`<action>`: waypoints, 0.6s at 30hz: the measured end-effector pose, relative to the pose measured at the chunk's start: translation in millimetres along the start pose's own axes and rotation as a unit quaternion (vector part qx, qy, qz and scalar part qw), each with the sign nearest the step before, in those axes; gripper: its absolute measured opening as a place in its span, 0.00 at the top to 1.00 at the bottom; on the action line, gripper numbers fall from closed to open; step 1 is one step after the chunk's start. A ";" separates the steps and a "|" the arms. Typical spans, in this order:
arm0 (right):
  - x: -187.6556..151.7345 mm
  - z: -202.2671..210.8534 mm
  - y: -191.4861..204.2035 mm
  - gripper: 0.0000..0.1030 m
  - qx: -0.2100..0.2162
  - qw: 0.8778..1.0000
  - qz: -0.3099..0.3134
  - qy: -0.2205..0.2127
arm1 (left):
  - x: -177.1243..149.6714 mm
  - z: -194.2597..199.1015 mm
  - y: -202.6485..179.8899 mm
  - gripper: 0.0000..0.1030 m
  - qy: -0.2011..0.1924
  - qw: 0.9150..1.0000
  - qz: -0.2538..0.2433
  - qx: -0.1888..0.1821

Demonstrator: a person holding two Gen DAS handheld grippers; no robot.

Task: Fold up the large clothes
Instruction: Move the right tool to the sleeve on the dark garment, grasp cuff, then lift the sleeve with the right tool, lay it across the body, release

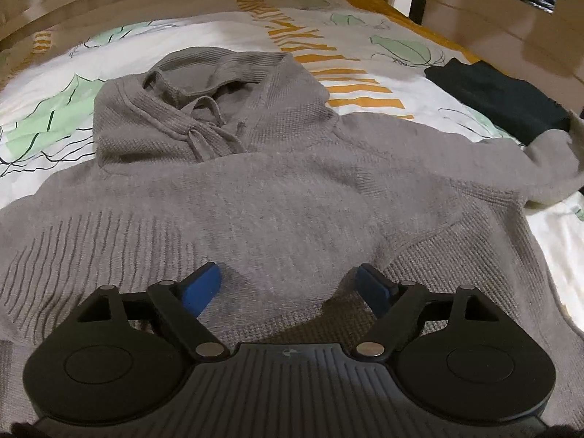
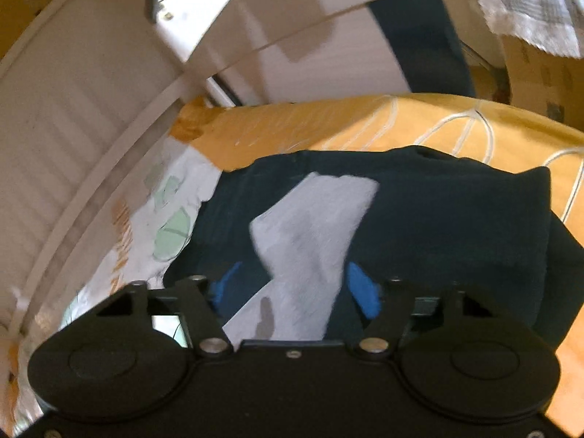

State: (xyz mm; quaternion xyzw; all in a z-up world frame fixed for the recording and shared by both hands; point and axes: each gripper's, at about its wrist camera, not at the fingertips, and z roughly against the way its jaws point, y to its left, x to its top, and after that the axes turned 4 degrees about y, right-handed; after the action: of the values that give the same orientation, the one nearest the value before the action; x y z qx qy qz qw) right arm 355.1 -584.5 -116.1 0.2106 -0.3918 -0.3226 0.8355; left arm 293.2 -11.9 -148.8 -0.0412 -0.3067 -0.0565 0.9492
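Across the bed (image 1: pixel 365 29) my grey hoodie (image 1: pixel 255 182) lies spread, soft and floppy, its sleeve (image 2: pixel 310 226) best pinched near the cuff, at twelve o'clock between my right gripper (image 2: pixel 295 288) jaws, still unclenched, while my left gripper (image 1: pixel 288 284) gapes empty.

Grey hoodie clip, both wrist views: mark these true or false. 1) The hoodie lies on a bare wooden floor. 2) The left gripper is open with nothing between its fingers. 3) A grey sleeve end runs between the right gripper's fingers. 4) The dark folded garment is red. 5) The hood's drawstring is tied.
1) False. The grey hoodie lies on a patterned bedsheet.
2) True. The left gripper hovers open over the hoodie's body.
3) True. The grey sleeve end runs between the right gripper fingers; the blurred view does not show whether they pinch it.
4) False. The folded garment is dark navy or black.
5) True. The drawstring is knotted at the neck.
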 end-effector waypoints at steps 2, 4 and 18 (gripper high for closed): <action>1.9 -7.0 -7.4 0.43 -0.005 1.000 -0.015 0.005 | 1.6 -1.5 -1.9 0.19 0.000 1.000 -0.004 0.002; 3.2 -12.7 -13.8 0.45 -0.004 0.999 -0.033 0.006 | 3.8 -3.7 -3.3 0.16 0.000 1.000 -0.005 0.000; 2.9 12.8 42.0 0.80 -0.021 0.997 0.054 -0.046 | 7.4 -3.2 0.8 0.14 -0.003 1.000 0.008 -0.015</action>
State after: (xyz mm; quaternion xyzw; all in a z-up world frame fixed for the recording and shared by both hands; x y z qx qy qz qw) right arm 362.1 -558.3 -81.4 0.1568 -0.4335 -0.2947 0.8370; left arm 301.2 -12.1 -147.1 -0.0575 -0.3087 -0.0535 0.9479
